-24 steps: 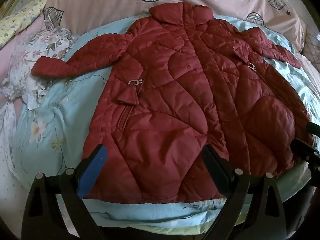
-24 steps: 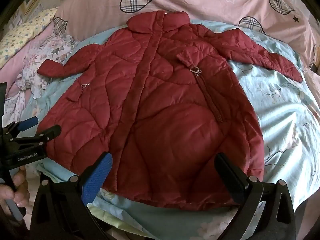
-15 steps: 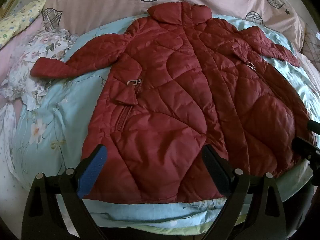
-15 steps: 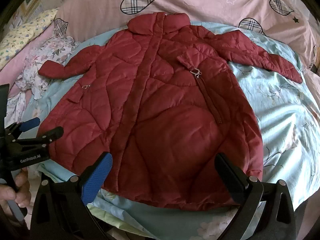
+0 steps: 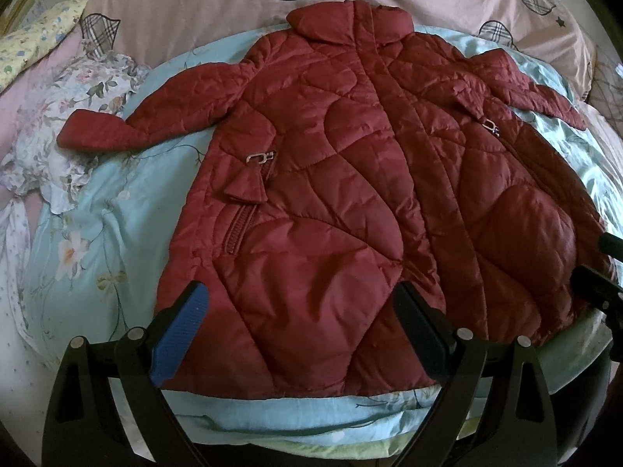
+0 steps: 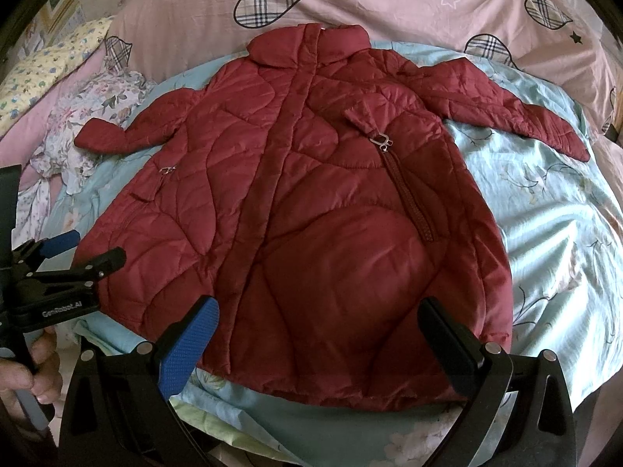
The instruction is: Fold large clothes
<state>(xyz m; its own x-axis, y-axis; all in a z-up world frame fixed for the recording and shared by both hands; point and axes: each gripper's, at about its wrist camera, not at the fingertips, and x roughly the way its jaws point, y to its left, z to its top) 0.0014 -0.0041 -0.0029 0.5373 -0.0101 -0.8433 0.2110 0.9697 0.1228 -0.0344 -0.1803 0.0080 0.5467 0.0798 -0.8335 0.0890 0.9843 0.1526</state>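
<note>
Sleeves spread left and right, the dark red quilted coat (image 5: 350, 179) lies flat on the pale blue floral bedsheet (image 5: 97, 210). Left gripper (image 5: 300, 334) and right gripper (image 6: 317, 340) hover spread wide above its near hem.

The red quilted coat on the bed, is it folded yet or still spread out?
Spread out. The red quilted coat lies flat, front up, on the light blue floral sheet, both sleeves extended sideways, hem unfolded.

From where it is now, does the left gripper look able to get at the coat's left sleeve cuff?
Probably yes. The left gripper is open, near the hem of the red coat. The sleeve cuff lies flat and uncovered on the floral bedding, with nothing between; it would need a forward reach.
</note>
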